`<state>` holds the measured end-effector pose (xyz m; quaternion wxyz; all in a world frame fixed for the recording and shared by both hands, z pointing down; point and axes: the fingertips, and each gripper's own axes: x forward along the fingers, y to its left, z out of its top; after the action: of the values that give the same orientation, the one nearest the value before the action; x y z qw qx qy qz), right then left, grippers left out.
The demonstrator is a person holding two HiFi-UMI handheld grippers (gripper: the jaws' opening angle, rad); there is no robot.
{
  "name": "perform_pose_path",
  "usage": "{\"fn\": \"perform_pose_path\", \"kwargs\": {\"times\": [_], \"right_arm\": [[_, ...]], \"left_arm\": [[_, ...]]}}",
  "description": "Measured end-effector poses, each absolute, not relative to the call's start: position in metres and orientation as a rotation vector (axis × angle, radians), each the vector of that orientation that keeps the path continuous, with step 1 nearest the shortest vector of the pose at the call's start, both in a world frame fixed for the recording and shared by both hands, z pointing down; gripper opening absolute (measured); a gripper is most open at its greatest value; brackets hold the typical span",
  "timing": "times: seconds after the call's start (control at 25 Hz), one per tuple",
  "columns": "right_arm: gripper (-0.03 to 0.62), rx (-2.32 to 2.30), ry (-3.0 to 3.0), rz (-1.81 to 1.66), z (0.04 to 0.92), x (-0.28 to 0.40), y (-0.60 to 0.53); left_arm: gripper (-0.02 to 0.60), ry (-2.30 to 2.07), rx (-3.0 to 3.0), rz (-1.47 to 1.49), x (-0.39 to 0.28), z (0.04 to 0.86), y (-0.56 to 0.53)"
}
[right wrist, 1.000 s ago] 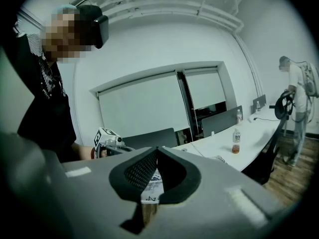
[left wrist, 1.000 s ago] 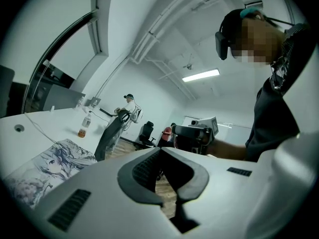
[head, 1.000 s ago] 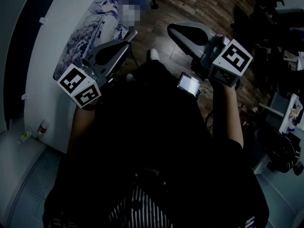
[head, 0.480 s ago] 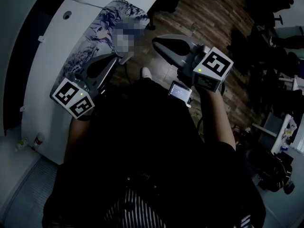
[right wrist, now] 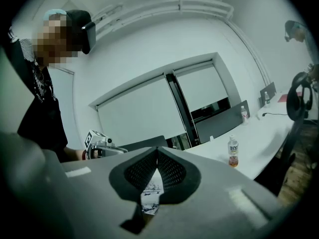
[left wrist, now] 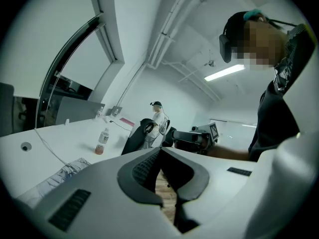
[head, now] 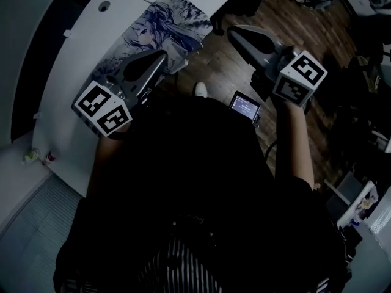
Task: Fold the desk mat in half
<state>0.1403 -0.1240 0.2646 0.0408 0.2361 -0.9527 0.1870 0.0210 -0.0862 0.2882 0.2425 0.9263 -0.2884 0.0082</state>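
The desk mat (head: 160, 28), printed with a blue-grey cartoon figure, lies flat along the front edge of the white desk (head: 79, 47). My left gripper (head: 161, 56) is shut and empty, with its tips over the mat's near edge. My right gripper (head: 234, 33) is also shut and empty, and hovers over the wooden floor to the right of the mat. In the left gripper view the mat (left wrist: 55, 177) shows at the lower left beside the closed jaws. In the right gripper view a strip of the mat (right wrist: 148, 195) shows through the gap below the pads.
A drink bottle (left wrist: 102, 142) stands further along the desk, with a cable (left wrist: 47, 146) running past it. A small lit screen (head: 245, 107) hangs by my right forearm. An office chair (left wrist: 142, 136) and a standing person (left wrist: 158, 117) are behind. Small bottles (head: 36, 157) stand left of the desk.
The head view has swung toward the desk, so more of the mat shows. Both grippers stay shut. The left one's tips have come over the mat's near edge.
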Motion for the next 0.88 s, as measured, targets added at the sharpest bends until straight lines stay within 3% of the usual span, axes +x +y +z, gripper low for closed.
{"fn": "perform_pose_path", "kwargs": {"times": [0.56, 0.88], "right_arm": [[0.005, 0.549, -2.929, 0.78, 0.325, 0.195, -0.181], [0.005, 0.58, -2.916, 0.777, 0.334, 0.185, -0.199]], "left_arm": [[0.009, -1.012, 2.347, 0.108, 0.044, 0.313, -0.128], [0.009, -0.983, 2.348, 0.116, 0.043, 0.319, -0.141]]}}
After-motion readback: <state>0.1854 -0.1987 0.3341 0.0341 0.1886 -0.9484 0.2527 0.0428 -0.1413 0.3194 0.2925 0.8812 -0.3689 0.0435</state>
